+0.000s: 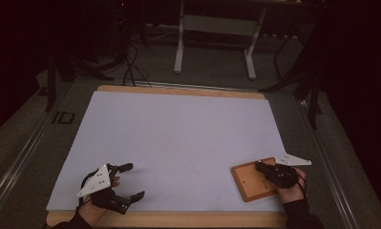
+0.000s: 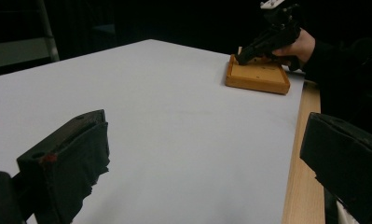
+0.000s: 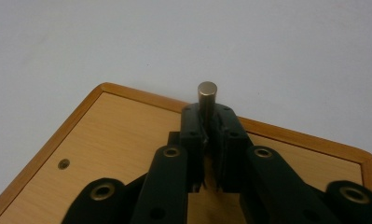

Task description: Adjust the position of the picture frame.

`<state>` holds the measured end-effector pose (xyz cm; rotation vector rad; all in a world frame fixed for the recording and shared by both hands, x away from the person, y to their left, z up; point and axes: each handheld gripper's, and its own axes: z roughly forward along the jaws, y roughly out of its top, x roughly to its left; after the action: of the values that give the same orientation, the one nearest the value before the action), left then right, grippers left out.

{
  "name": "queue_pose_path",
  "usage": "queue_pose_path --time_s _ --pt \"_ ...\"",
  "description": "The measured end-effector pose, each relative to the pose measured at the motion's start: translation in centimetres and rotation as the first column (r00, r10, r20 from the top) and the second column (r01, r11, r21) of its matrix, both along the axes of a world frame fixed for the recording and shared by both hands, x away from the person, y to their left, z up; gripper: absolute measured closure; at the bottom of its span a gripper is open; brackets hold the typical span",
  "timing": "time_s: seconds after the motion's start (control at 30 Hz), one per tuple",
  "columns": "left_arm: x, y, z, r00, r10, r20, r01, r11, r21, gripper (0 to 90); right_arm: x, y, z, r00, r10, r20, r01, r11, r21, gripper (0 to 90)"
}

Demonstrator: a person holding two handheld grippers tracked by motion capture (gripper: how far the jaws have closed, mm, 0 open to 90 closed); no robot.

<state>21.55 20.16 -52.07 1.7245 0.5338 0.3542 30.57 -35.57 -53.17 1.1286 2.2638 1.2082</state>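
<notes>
Right gripper view: peg (image 3: 207, 95) at tray (image 3: 99, 135) edge.

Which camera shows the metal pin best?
The right gripper view: the pin stands close up, clamped between the right gripper above the wooden tray. The high view and left gripper view show the gripper at the tray; the pin is too small to tell.

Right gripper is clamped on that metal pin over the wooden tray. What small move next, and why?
Probably a short, straight lift. The right gripper is shut on the upright metal pin, whose top stands above the jaw tips, over the wooden tray. The left gripper sits open, far across the table, so nothing blocks the way up.
</notes>
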Motion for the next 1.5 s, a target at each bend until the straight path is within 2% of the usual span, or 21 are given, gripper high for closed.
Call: queue_pose_path --time_s 0.4,0.87,1.1,1.13,1.3,1.5 --pt "0.0 0.1 0.0 1.0 0.007 0.001 -0.007 1.0 0.0 1.6 -0.2 0.2 0.2 0.9998 -0.016 0.007 0.016 1.0 -0.016 85.7" --pt "0.1 0.1 0.0 1.0 0.007 0.003 -0.007 1.0 -0.002 1.6 -0.6 -0.4 1.5 0.9986 -0.041 0.035 0.04 0.999 0.01 86.0" --pt "0.1 0.1 0.1 1.0 0.006 0.004 -0.006 1.0 -0.004 1.6 -0.8 -0.7 2.8 0.9958 -0.05 0.077 0.048 0.999 0.024 86.0" --pt "0.1 0.1 0.1 1.0 0.006 0.005 -0.006 1.0 -0.002 1.6 -0.9 -0.8 3.4 0.9939 -0.058 0.094 0.055 0.998 0.033 86.0" --pt "0.1 0.1 0.1 1.0 0.006 0.005 -0.006 1.0 -0.005 1.6 -0.8 -0.6 4.6 0.9912 -0.056 0.12 0.05 0.997 0.051 85.9" --pt "0.1 0.2 0.1 1.0 0.006 0.007 -0.006 1.0 -0.007 1.6 -0.2 0.9 6.1 0.9886 -0.017 0.15 0.008 0.998 0.057 85.9"
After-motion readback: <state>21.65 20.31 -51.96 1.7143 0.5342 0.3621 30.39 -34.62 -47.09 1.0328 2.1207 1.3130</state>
